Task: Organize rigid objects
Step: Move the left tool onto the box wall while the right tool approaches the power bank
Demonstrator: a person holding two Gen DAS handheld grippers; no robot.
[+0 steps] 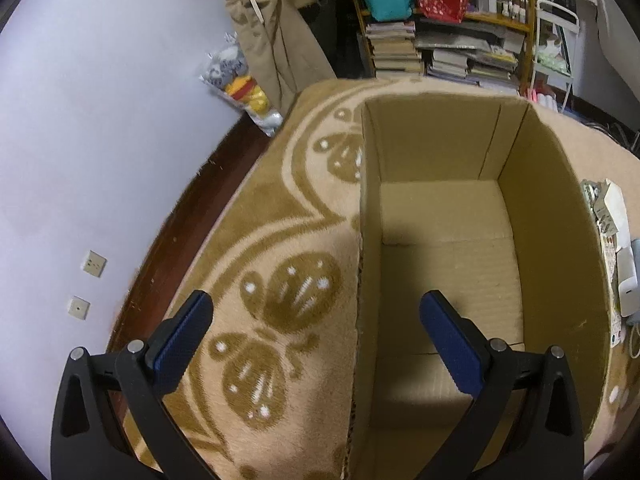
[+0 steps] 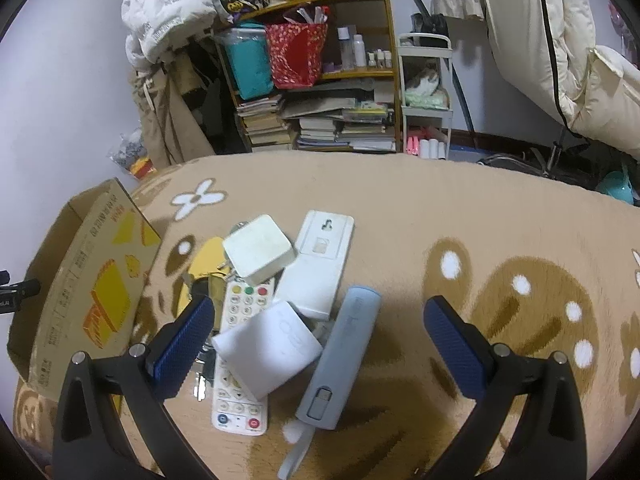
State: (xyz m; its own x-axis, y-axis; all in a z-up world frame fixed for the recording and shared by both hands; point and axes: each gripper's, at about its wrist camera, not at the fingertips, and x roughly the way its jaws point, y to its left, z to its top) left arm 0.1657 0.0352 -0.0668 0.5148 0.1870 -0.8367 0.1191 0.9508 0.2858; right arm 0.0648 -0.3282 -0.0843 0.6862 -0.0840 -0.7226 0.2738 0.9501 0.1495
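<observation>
The pile of small hard things lies on the patterned blanket [image 2: 400, 208], just right of our cardboard box [image 2: 84, 280]: a white square charger [image 2: 258, 249] sits on top, beside a long white flat case [image 2: 320, 264]; nearer us lie a white remote [image 2: 240, 360], a white cube-shaped block [image 2: 268, 350] resting across it, and a grey-blue bar with a strap [image 2: 340, 356]. Our right hand-held gripper [image 2: 320, 344] hangs above the pile, fingers spread wide, holding nothing. Our left hand-held gripper [image 1: 316, 344] is likewise wide open and empty, straddling the left wall of the box [image 1: 440, 264], one finger [image 1: 452, 348] over its bare floor.
</observation>
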